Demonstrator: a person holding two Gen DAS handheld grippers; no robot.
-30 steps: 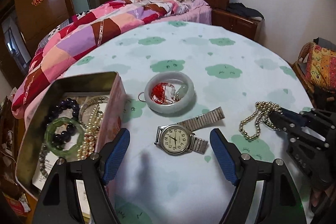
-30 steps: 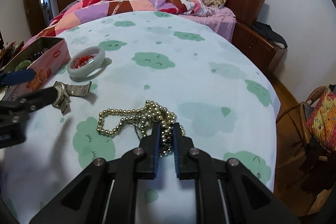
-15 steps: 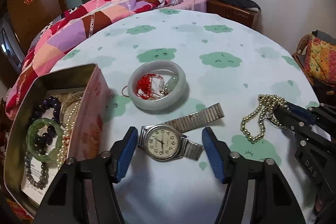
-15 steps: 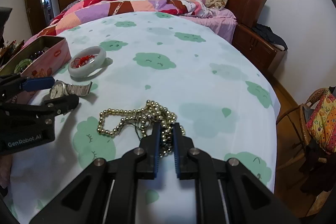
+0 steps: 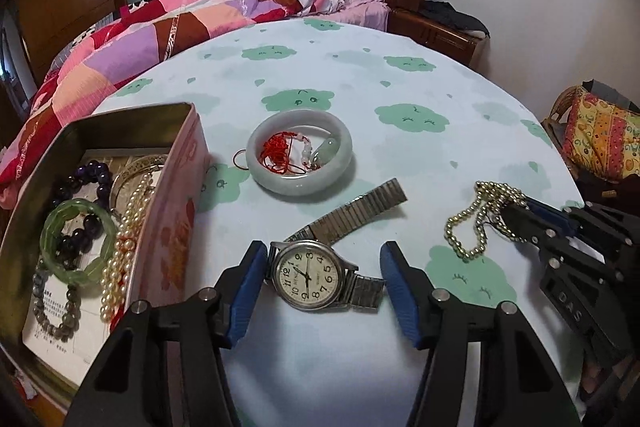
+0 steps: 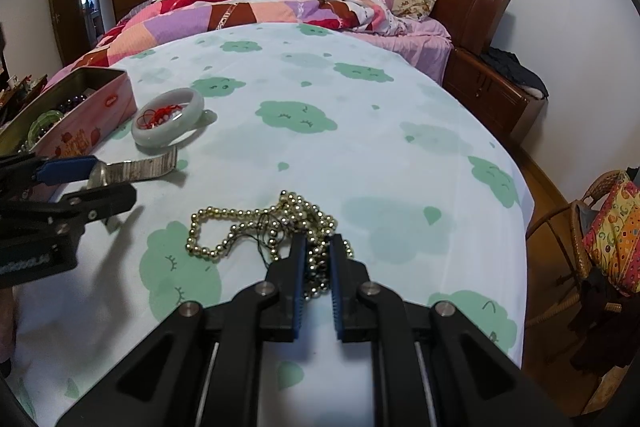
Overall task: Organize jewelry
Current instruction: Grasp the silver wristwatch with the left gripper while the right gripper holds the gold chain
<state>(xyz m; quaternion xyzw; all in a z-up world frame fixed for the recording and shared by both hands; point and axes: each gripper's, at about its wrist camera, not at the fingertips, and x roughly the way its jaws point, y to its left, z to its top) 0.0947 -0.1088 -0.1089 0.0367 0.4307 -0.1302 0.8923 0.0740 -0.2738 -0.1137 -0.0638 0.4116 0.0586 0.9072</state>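
Note:
A silver wristwatch [image 5: 306, 275] lies on the cloud-print tablecloth [image 5: 400, 75]. My left gripper [image 5: 323, 271] straddles it; one blue pad meets the case and the other the short strap end. The long strap [image 6: 140, 167] sticks out past the fingers. My right gripper [image 6: 318, 255] is shut on a gold bead necklace [image 6: 240, 227], whose loose loops trail on the cloth [image 5: 476, 223]. A pale jade bangle [image 5: 280, 183] holds a red-cord pendant [image 5: 280, 151]. The pink tin [image 5: 176, 187] at left contains several bracelets and pearls.
A bed with a patchwork quilt [image 5: 180, 19] runs behind the round table. A wicker chair with a colourful cushion [image 5: 600, 143] stands at the right, past the table edge. The right gripper body [image 5: 580, 267] sits close to the left gripper's right side.
My left gripper has come forward and narrowed around the watch, which now sits between its pads. The right gripper and necklace have stayed put.

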